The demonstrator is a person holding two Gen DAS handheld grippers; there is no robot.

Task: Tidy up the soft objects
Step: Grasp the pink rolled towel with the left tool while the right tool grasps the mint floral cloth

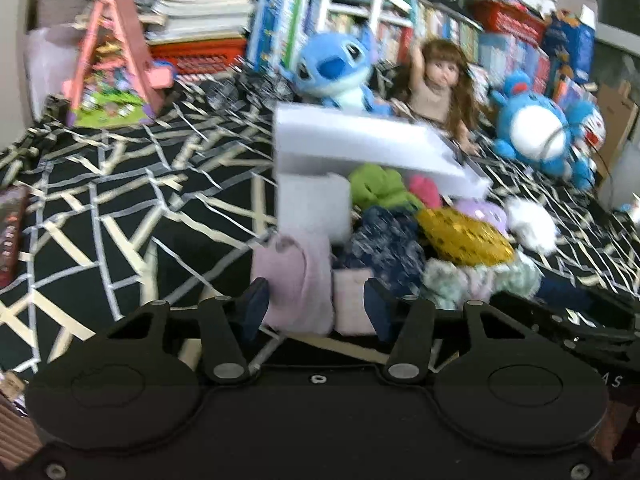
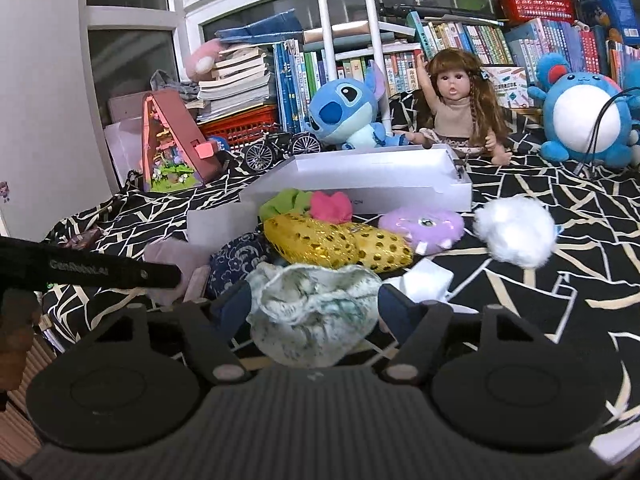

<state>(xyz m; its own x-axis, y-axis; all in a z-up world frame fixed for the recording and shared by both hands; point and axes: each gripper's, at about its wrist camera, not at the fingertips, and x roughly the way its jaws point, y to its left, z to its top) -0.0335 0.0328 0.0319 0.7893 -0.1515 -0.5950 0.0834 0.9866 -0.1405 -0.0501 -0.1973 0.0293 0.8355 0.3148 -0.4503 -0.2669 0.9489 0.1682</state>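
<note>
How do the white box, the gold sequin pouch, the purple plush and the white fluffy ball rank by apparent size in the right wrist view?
1. white box
2. gold sequin pouch
3. purple plush and white fluffy ball: they look alike, so unranked.

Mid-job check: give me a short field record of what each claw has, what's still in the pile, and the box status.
left claw: around a pale pink cloth; contact unclear in the blur
right claw: around a pale green knit piece; pads at its sides
pile left: gold sequin pouch, navy patterned cloth, green cloth, pink cloth, purple fuzzy toy, white fluff ball
white box: open, behind the pile, nothing visible inside
surface: black patterned cover
</note>
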